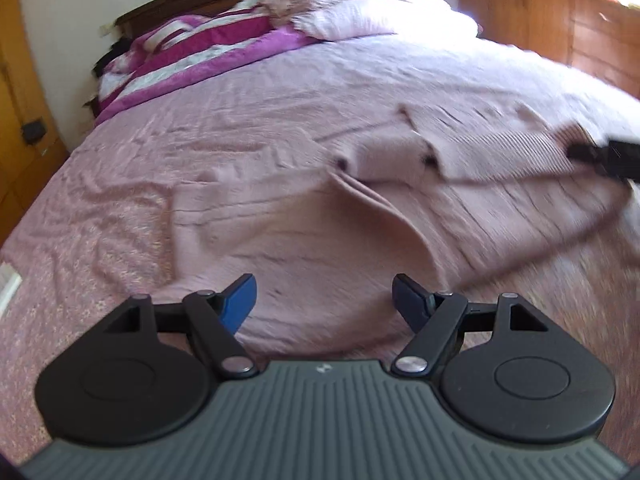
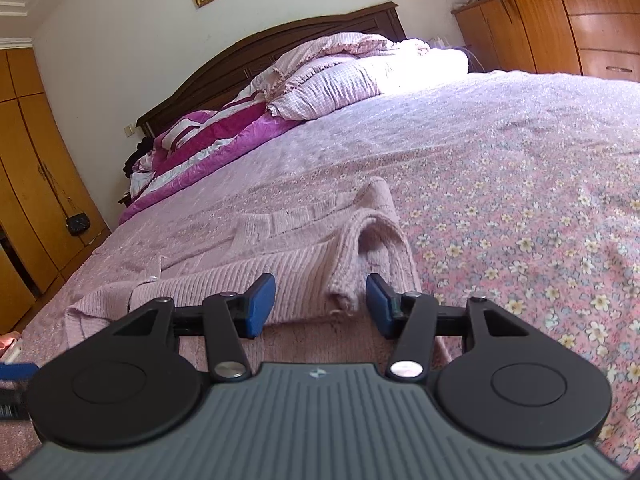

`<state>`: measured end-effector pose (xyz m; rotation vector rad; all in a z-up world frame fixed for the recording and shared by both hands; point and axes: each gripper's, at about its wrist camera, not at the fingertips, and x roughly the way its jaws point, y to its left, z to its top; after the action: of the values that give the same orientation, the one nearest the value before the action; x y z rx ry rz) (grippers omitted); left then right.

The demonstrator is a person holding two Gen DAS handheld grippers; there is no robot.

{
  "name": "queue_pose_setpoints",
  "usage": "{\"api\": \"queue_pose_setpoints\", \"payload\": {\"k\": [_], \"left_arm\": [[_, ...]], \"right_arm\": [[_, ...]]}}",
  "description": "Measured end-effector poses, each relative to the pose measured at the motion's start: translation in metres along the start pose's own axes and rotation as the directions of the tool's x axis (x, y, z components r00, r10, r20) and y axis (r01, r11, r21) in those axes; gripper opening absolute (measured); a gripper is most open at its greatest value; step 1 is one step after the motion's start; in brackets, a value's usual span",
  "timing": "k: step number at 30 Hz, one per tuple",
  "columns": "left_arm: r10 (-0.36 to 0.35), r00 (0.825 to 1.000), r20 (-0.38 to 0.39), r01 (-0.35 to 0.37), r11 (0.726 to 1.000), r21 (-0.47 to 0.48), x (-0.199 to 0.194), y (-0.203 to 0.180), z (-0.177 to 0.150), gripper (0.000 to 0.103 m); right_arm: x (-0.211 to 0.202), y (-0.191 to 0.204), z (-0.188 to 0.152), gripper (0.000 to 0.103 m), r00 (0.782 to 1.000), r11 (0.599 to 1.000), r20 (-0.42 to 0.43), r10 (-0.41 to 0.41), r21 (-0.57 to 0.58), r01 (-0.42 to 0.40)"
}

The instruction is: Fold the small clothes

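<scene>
A: Bedroom, wardrobes either side; floral bedspread served as the surface. Where was the garment?

B: Pink knit cardigan lay flat on the bed, near the foot. My left tongs stood wide apart, empty, over its near edge. My right tongs were also parted, gripping nothing; a folded edge sat between the pads, untouched.

A: Step?

B: Between folds, I judged: one side turned in. Next needs a fresh pinch on a free edge.

A: Orientation?

B: Long axis ran across the bed; which end was the collar, I couldn't tell.
</scene>
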<state>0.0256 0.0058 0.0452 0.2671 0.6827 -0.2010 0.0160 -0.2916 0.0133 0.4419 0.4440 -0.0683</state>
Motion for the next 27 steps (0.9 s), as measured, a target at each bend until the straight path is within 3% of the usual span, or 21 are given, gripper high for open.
{"api": "queue_pose_setpoints", "payload": {"k": [2,7,13,19,21,26,27], "left_arm": [[0.012,1.000,0.010,-0.012,0.999,0.050,-0.002,-0.012,-0.006,0.076],[0.100,0.994,0.035,-0.104,0.983,0.154,0.004,-0.037,-0.016,0.076],[0.009,0.999,0.035,-0.015,0.984,0.178,-0.003,-0.042,-0.026,0.076],[0.136,0.984,0.117,-0.161,0.957,0.241,0.012,-0.053,-0.036,0.077],[0.148,0.979,0.140,-0.180,0.950,0.255,0.011,-0.052,-0.039,0.076],[0.087,0.985,0.152,-0.119,0.968,0.219,0.005,-0.042,-0.037,0.033],[0.076,0.985,0.154,-0.107,0.973,0.205,0.004,-0.039,-0.036,0.031]], "right_arm": [[0.001,0.000,-0.002,0.068,1.000,1.000,-0.005,0.020,-0.021,-0.020],[0.002,0.005,-0.005,0.069,1.000,0.998,-0.006,0.017,-0.053,-0.018],[0.002,0.001,0.000,0.070,0.999,0.999,-0.025,0.032,-0.038,-0.033],[0.001,0.001,0.004,0.070,0.999,0.999,-0.026,0.031,-0.020,-0.031],[0.001,0.000,0.008,0.070,0.999,0.999,-0.030,0.034,-0.011,-0.035],[0.004,-0.002,0.015,0.070,0.998,0.999,-0.046,0.040,-0.010,-0.040],[0.004,-0.002,0.016,0.070,0.998,0.999,-0.048,0.041,-0.012,-0.042]]}}
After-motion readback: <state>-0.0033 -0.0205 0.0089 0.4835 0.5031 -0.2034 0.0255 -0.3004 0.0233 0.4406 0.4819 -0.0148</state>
